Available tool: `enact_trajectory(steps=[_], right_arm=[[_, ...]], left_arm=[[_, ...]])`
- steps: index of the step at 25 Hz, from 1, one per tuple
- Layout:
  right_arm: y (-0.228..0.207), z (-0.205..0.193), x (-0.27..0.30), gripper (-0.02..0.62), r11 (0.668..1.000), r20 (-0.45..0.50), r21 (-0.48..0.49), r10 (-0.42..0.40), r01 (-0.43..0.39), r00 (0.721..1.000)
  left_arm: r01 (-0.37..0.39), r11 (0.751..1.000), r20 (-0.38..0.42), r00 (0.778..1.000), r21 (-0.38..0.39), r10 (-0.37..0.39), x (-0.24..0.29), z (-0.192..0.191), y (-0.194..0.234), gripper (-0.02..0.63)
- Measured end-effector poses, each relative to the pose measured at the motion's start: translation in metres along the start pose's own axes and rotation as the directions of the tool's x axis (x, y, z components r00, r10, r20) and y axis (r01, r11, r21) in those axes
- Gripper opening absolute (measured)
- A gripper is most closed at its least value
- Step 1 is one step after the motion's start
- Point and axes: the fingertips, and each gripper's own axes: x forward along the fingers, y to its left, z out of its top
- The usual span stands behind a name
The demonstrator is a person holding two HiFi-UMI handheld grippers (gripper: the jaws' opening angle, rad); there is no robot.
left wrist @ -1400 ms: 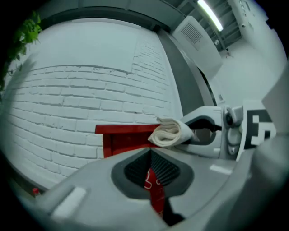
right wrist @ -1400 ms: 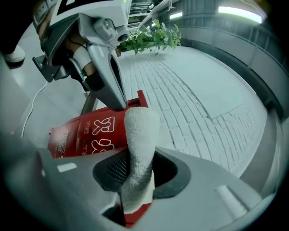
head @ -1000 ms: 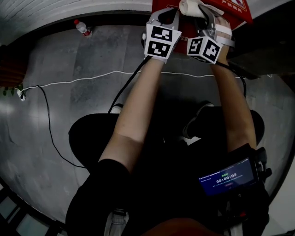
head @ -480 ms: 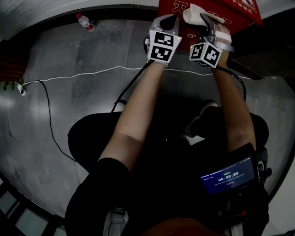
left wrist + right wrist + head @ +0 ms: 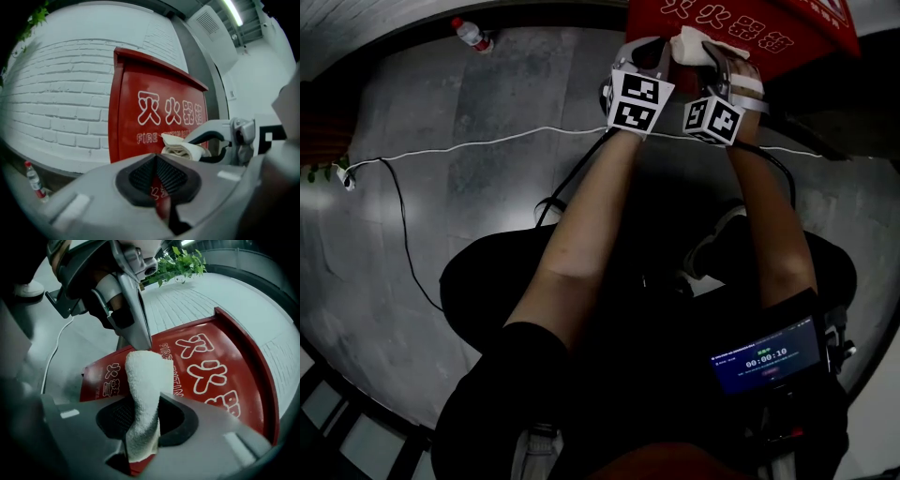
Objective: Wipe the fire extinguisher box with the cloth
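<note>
While the right gripper (image 5: 143, 401) clamps the folded white cloth (image 5: 146, 373), the cloth's free end points forward at the red fire extinguisher box (image 5: 211, 376). The box's lettered face lies just ahead; contact unclear. The left gripper (image 5: 157, 174) rides alongside, jaws pressed together, empty. Box interior not visible.

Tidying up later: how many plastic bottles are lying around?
1: a clear red-capped plastic bottle on the grey floor beside the wall. Others may be hidden.

"灭火器箱" and "FIRE" on the red box (image 5: 129, 84)
</note>
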Motion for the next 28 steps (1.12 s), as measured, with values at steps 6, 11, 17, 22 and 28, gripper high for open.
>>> enact_trajectory(steps=[6,11,17,22,28], right_arm=[[0.036,-0.013,0.017,0.116,0.998,-0.017,0.036,0.058,-0.058,0.998],[0.072,-0.019,0.028,0.115,0.994,-0.021,0.028,0.110,-0.109,0.994],[0.109,-0.026,0.041,0.115,0.987,-0.025,0.033,0.158,-0.157,0.987],[0.141,-0.029,0.052,0.115,0.979,-0.032,0.037,0.203,-0.201,0.979],[0.177,-0.036,0.063,0.115,0.966,-0.052,0.058,0.253,-0.250,0.966]], left_arm=[[0.016,1.000,-0.063,0.998,-0.025,-0.018,0.011,-0.045,-0.002,0.000],[0.020,0.999,-0.122,0.992,-0.039,-0.024,0.020,-0.082,-0.005,0.000],[0.045,0.996,-0.192,0.980,-0.072,-0.058,0.032,-0.119,-0.009,0.000],[0.030,0.994,-0.243,0.968,-0.108,-0.056,0.038,-0.154,-0.006,0.000],[0.034,0.992,-0.287,0.955,-0.120,-0.067,0.044,-0.183,-0.007,0.000]])
